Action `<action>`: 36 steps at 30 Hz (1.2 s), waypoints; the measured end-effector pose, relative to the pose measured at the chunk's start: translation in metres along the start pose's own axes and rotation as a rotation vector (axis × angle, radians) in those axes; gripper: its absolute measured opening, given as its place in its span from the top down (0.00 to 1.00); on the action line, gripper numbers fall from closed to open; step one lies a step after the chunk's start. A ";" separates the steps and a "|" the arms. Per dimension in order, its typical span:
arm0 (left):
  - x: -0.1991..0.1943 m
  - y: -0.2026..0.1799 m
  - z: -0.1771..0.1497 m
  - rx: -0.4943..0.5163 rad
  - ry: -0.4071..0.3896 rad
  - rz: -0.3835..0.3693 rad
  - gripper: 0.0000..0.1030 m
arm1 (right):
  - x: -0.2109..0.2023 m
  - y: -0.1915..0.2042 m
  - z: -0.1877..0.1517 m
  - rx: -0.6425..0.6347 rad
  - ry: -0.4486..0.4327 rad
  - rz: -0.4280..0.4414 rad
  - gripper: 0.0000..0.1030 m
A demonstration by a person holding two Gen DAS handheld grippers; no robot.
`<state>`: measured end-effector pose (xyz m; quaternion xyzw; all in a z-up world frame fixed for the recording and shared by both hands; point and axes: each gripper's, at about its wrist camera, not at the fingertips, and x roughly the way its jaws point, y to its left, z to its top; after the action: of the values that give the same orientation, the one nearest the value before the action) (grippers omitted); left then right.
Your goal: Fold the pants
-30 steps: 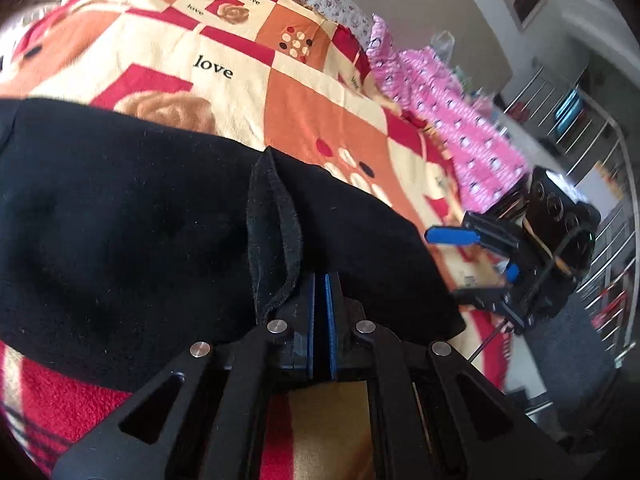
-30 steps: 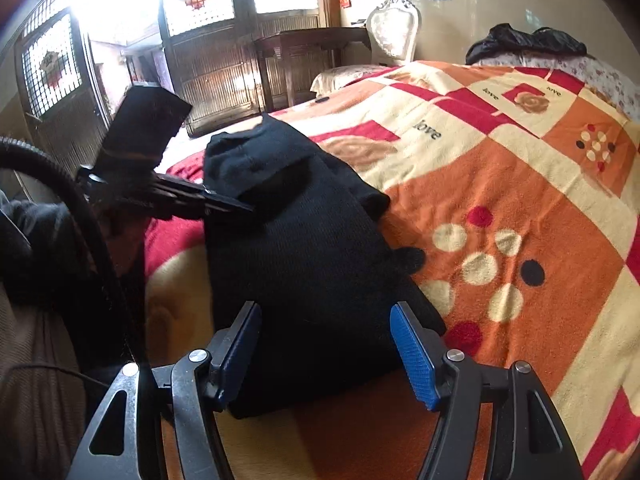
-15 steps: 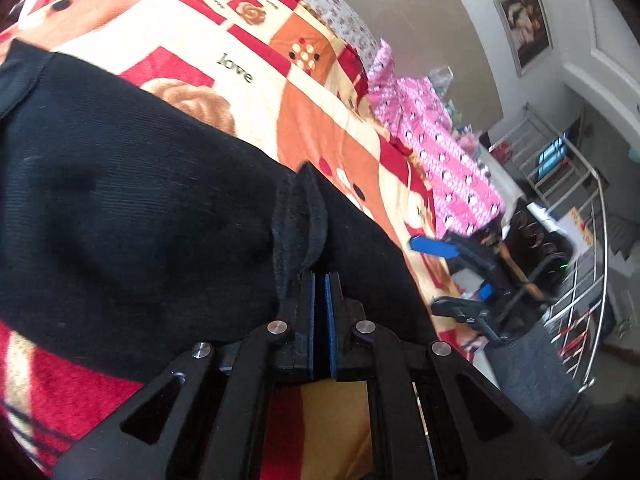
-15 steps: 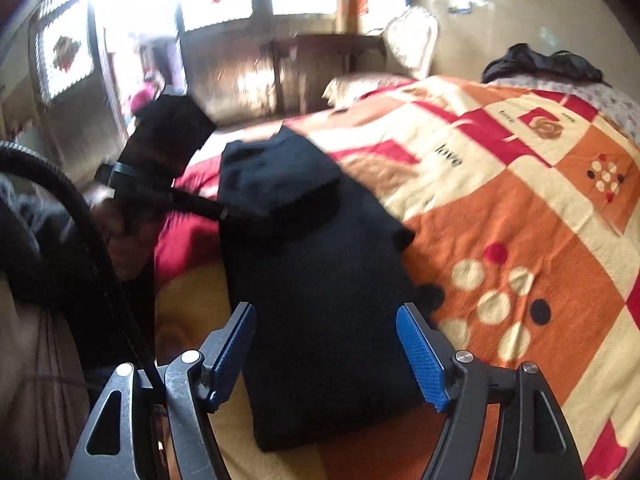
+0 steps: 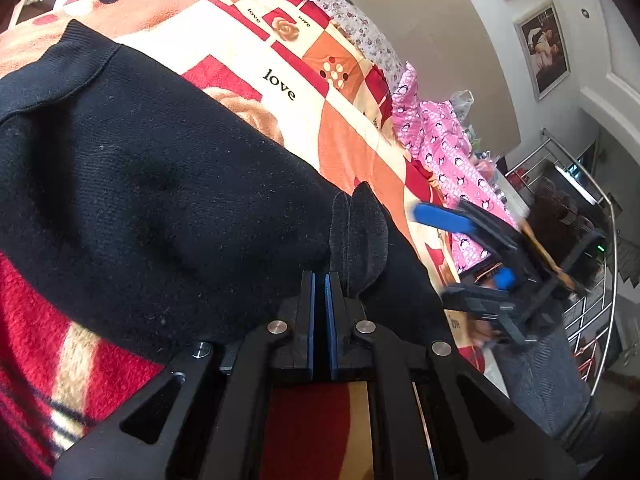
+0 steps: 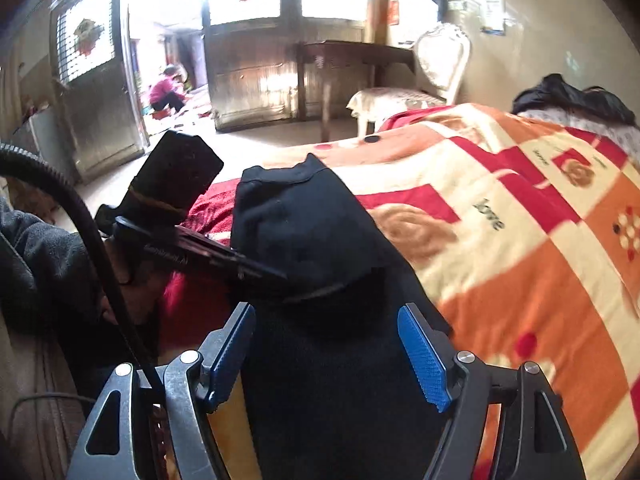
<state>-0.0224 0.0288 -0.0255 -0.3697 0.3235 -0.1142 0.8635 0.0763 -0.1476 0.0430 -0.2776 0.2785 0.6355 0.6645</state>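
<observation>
Left tongs point(image 5: 320, 300) clamped tight, blue pads pressed together w/ a pinch of black fabric bunched up just past the tips. That's the pants point(image 5: 160, 200), black knit, lying folded on the bed point(image 5: 352, 152) near its front edge, on a blanket of orange, red & cream squares w/ "love" printed on it.

Right tongs point(image 6: 326, 344) spread wide, nothing between the 2 fingers point(image 6: 424, 360), hanging above the near end of the pants point(image 6: 320, 240). From the right view the left tongs point(image 6: 260, 272) come in from the bed's point(image 6: 540, 280) left side, tips at the pants' left edge where an upper fabric layer sits over the lower one; can't tell the exact grip point from here.

Left view picks up the right tongs point(image 5: 460, 248) off toward the bed's right edge, blurred. Pink penguin-print cloth point(image 5: 440, 148) lies along that far right side. White chair point(image 6: 432, 80) beyond the bed.
</observation>
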 end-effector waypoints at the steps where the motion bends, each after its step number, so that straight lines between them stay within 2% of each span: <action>1: -0.002 -0.001 0.001 0.004 -0.001 -0.002 0.96 | 0.012 0.000 0.002 -0.007 0.033 0.007 0.29; 3: -0.013 0.000 -0.002 0.021 -0.018 -0.005 0.96 | 0.045 0.000 -0.001 -0.039 0.147 0.018 0.29; 5: -0.019 0.004 -0.003 0.020 -0.026 -0.010 0.96 | 0.049 0.000 -0.004 -0.040 0.136 0.024 0.24; 9: -0.029 0.016 -0.008 -0.020 -0.043 -0.052 0.96 | 0.040 0.007 0.005 -0.078 0.177 0.016 0.27; 13: -0.029 0.015 -0.007 -0.016 -0.043 -0.063 0.96 | 0.035 0.009 0.015 -0.095 0.134 0.006 0.27; 14: -0.030 0.015 -0.007 -0.013 -0.045 -0.065 0.96 | 0.042 0.007 0.013 -0.081 0.153 0.002 0.26; 15: -0.033 0.015 -0.008 -0.014 -0.050 -0.066 0.96 | 0.058 0.001 0.010 -0.055 0.210 -0.004 0.25; 17: -0.040 0.016 -0.009 -0.017 -0.064 -0.054 0.96 | 0.063 -0.005 0.007 0.001 0.169 0.017 0.17; 20: -0.057 0.024 -0.011 -0.045 -0.098 -0.008 0.96 | 0.061 -0.001 0.008 -0.018 0.174 0.000 0.17; 22: -0.068 0.032 -0.008 -0.066 -0.134 0.041 0.96 | 0.053 -0.001 0.012 0.006 0.150 -0.020 0.22; 23: -0.073 0.036 -0.006 -0.077 -0.152 0.061 0.96 | 0.041 -0.003 0.013 0.043 0.101 -0.040 0.26; 25: -0.084 0.044 0.001 -0.101 -0.194 0.118 0.96 | 0.015 -0.006 0.012 0.099 -0.005 -0.099 0.27; 27: -0.092 0.053 0.008 -0.132 -0.226 0.164 0.94 | -0.014 -0.011 0.004 0.166 -0.113 -0.235 0.26; 29: -0.095 0.062 0.014 -0.172 -0.254 0.183 0.72 | -0.036 -0.016 -0.012 0.233 -0.175 -0.379 0.26; 30: -0.094 0.067 0.017 -0.195 -0.261 0.173 0.70 | -0.046 -0.017 -0.023 0.258 -0.197 -0.469 0.26; 32: -0.091 0.071 0.021 -0.225 -0.266 0.169 0.70 | -0.058 -0.020 -0.044 0.294 -0.236 -0.577 0.26; 34: -0.090 0.071 0.025 -0.240 -0.284 0.188 0.70 | -0.066 -0.024 -0.065 0.344 -0.278 -0.633 0.26; 36: -0.093 0.070 0.023 -0.283 -0.306 0.181 0.69 | -0.071 -0.031 -0.084 0.426 -0.317 -0.617 0.26</action>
<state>-0.0814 0.1318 -0.0197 -0.4698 0.2335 0.0675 0.8486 0.1031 -0.2581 0.0365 -0.1029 0.2017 0.3690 0.9014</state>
